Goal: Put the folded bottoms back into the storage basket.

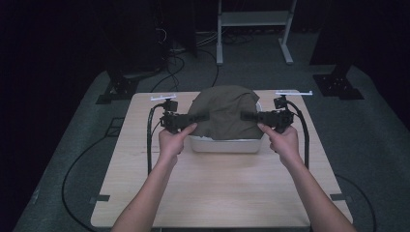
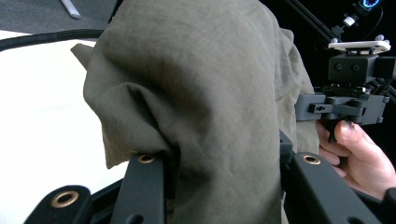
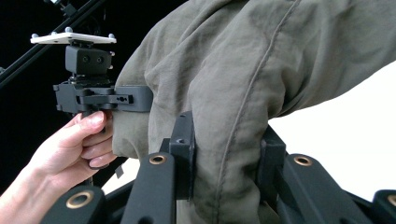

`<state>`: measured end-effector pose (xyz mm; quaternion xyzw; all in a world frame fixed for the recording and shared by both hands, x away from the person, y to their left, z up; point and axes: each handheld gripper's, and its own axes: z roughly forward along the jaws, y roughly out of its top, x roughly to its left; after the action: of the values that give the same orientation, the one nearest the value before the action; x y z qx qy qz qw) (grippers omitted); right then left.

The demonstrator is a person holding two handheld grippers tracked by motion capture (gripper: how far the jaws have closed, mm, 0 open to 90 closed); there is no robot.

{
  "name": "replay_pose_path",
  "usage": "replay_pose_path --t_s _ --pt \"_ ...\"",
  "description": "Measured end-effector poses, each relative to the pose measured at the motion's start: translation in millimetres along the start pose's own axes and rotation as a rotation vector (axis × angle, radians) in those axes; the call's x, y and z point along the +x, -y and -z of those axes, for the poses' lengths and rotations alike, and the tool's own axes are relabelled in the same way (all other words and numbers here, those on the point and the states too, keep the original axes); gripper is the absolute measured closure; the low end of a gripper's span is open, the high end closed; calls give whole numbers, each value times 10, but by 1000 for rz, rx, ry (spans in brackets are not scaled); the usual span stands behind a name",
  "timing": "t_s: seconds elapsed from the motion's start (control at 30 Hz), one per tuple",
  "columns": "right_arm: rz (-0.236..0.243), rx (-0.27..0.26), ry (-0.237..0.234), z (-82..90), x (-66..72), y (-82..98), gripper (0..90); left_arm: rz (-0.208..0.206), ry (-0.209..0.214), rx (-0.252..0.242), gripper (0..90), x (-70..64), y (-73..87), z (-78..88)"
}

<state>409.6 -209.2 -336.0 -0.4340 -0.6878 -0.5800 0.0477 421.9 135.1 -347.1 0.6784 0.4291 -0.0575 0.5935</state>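
Cloth (image 1: 223,112), olive, bunched over white tub (image 1: 225,144) at far middle of table (image 1: 217,188). Left gripper (image 1: 199,117) clamps cloth at its left edge, fabric pinched between jaws. Right gripper (image 1: 246,116) clamps right edge same way. Left hand (image 1: 173,140) and right hand (image 1: 283,140) hold grippers, level, facing each other.

I'm working in what looks like a lab or recording studio: black drapes (image 1: 58,38) close off the upper frame, cables (image 1: 179,63) snake over grey carpet (image 1: 377,140), black stands (image 1: 338,84) flank a lone wooden worktop (image 1: 222,188), and a white metal frame (image 1: 254,29) stands at top centre.
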Motion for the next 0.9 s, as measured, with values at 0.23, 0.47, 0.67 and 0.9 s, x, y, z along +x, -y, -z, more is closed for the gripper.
replay_pose_path --t_s 0.23,0.47,0.67,0.9 --pt "-15 5 11 -71 -79 -20 667 20 -10 -5 607 72 -11 -44" --pt "-30 8 20 -100 -135 -38 667 36 -16 -3 607 124 -17 -96" --pt "-37 8 28 -121 -192 -41 667 38 -32 1 605 154 -24 -141" --pt "-48 20 44 -163 -248 -39 667 47 -51 10 603 219 -19 -195"
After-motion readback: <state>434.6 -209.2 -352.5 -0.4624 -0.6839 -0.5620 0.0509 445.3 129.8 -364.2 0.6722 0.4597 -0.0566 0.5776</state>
